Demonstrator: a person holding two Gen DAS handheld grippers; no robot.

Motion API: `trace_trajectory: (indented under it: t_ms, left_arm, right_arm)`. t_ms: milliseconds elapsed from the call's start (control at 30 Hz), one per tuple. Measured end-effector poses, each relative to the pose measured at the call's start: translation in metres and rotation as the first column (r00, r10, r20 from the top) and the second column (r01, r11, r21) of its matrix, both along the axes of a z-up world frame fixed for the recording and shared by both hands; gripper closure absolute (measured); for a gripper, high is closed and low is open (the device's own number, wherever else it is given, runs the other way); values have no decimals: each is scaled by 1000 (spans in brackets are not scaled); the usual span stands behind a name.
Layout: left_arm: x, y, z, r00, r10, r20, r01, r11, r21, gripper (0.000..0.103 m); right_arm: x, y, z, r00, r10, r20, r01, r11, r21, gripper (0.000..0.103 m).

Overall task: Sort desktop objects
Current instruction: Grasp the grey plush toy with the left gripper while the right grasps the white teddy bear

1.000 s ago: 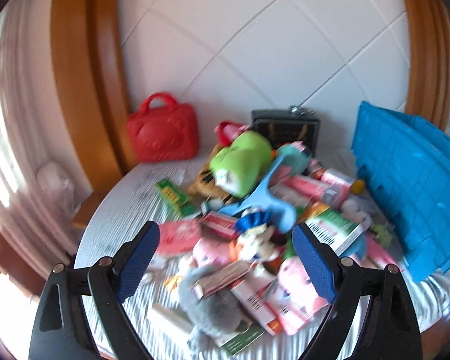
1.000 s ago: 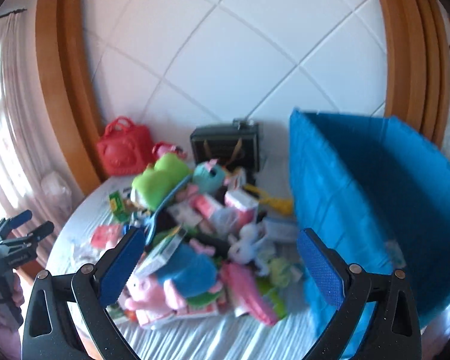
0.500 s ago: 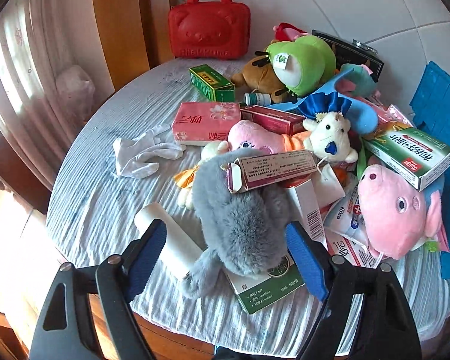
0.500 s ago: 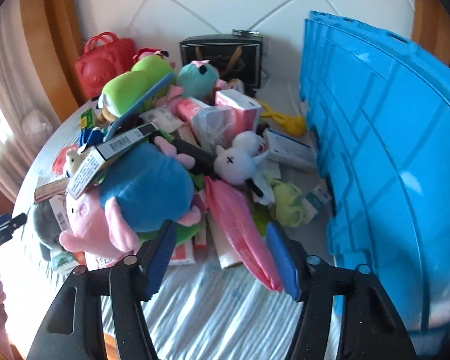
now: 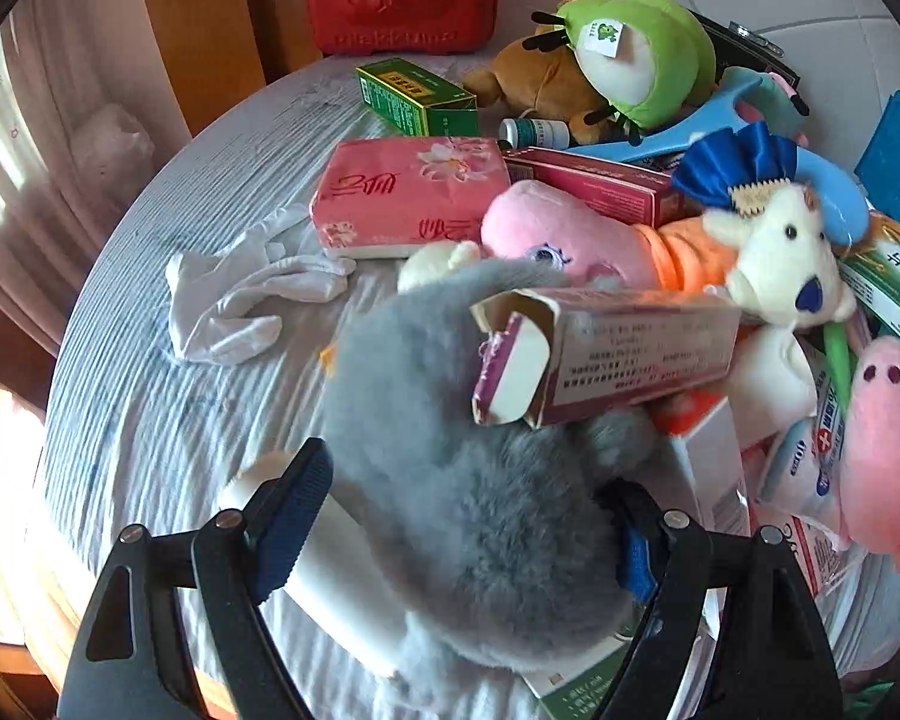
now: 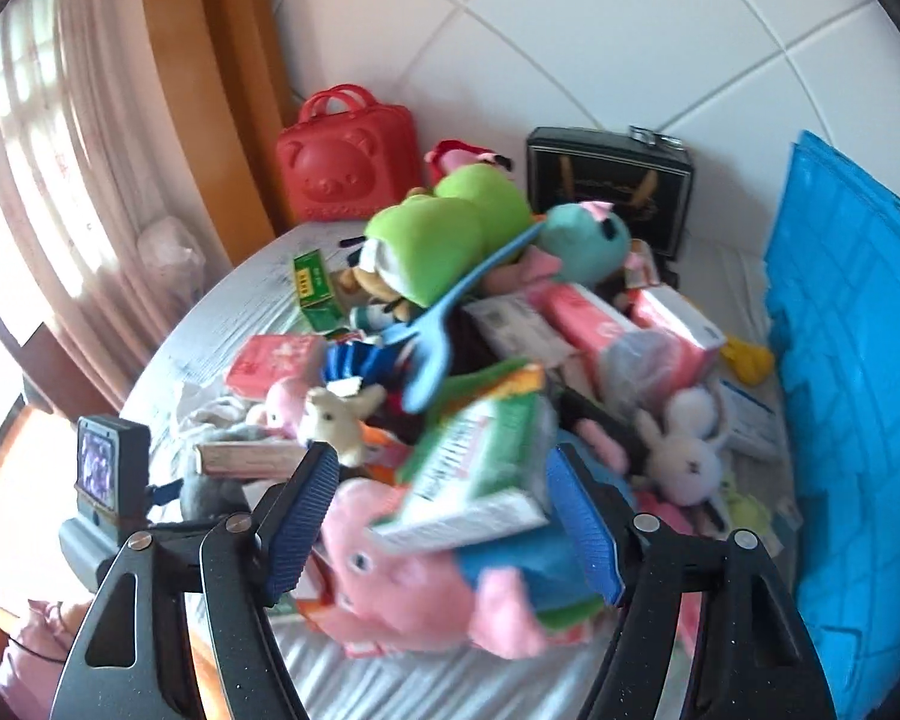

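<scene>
a round table [image 5: 150, 420] sits under a pale, finely striped, wrinkled cloth, its wooden edge showing at the lower left. behind it rises a white padded wall [image 6: 570, 48] crossed by diagonal seams. an orange-brown wooden frame [image 6: 210, 90] runs upright beside that wall, just left of the table's far side. further left hangs a sheer pinkish curtain [image 6: 60, 150] with bright daylight coming through the window behind it. a crumpled clear plastic bag [image 5: 111, 147] lies near the foot of the wooden frame, between curtain and table. a patch of sunlit wooden floor [image 5: 0, 480] shows at the lower left.
</scene>
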State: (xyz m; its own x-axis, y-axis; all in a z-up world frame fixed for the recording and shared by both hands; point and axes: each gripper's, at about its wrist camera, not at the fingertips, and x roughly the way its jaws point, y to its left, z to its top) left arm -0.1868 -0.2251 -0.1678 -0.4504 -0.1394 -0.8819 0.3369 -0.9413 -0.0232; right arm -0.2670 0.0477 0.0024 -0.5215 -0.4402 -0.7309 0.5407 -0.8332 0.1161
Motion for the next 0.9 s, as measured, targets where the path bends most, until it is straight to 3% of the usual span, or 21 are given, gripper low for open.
trace_trajectory:
  t_ms: [67, 200, 400, 500, 667, 800, 900]
  left_arm:
    - [-9, -11, -2, 999, -37, 5, 37, 999, 24, 21]
    - [-19, -23, -9, 994, -107, 7, 107, 994, 23, 21]
    - [-22, -33, -18, 980, -199, 1, 196, 970, 144, 34]
    - [-24, -31, -18, 976, -219, -3, 218, 966, 138, 39]
    - [-21, -36, -12, 982, -190, -18, 190, 973, 131, 51]
    - [-19, -41, 6, 985, -160, -68, 164, 985, 57, 55]
    - [-19, -46, 25, 986, -123, -112, 124, 992, 2, 56]
  right_arm:
    - [0, -28, -5, 1000, 17, 14, -18, 1000, 16, 41]
    - [-12, -78, -29, 998, 11, 69, -15, 999, 51, 41]
    - [-25, -127, -77, 988, -57, 146, 35, 988, 149, 41]
    - [-28, -134, -92, 980, -100, 174, 71, 984, 166, 41]
    - [-31, -143, -104, 982, -85, 171, 54, 982, 179, 42]
    - [-41, -143, -118, 977, -85, 195, 51, 984, 171, 60]
    - [-39, -139, -113, 980, -61, 189, 34, 989, 142, 62]
